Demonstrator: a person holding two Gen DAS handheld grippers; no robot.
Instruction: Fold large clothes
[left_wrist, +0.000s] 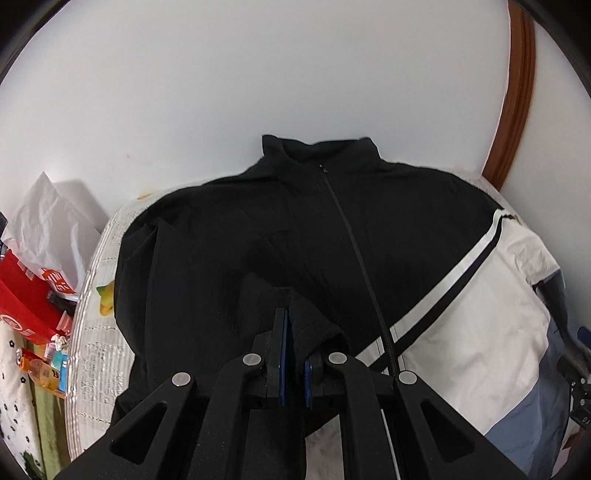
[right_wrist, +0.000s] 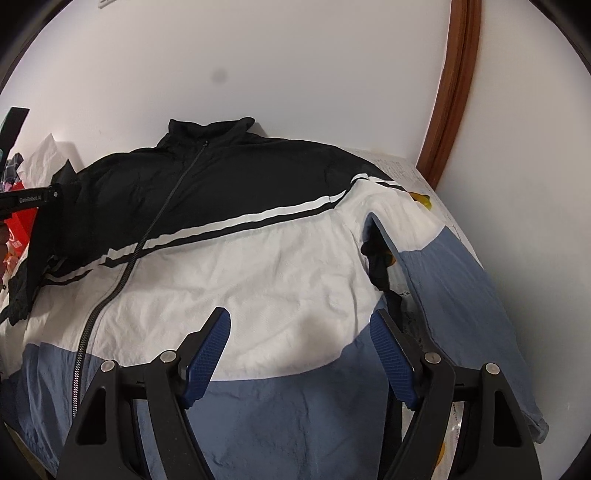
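Both claws hung over the jacket (right_wrist: 258, 266). Left claw (left_wrist: 293, 354) was closed tight on a black cuff (left_wrist: 314, 325) – the end of the black sleeve (left_wrist: 192, 280), which was drawn across the dark chest. Right claw (right_wrist: 299, 354) stood wide open above the white and blue part and held nothing; its blue pads (right_wrist: 391, 354) touched no cloth.

The jacket lay flat on its back, zipper (right_wrist: 122, 273) closed and facing up, collar (right_wrist: 210, 129) toward the wall (right_wrist: 295, 55). The blue sleeve (right_wrist: 461, 295) lay spread out to the side, a little apart from the body.

I judged the cloth to be thin, light and soft, probably a bit slippery, so it should slide and wrinkle easily and would not keep a fold without being pressed. Good places to take hold seemed to be the thicker edges – the cuff, the hem or the shoulder seam.

Under the jacket was a surface covered with printed paper (left_wrist: 99, 332). Behind it stood a plain white wall with a brown wooden frame (right_wrist: 454, 92). At the far left side were a red bag (left_wrist: 29, 302), white paper (left_wrist: 48, 214) and some small packages.
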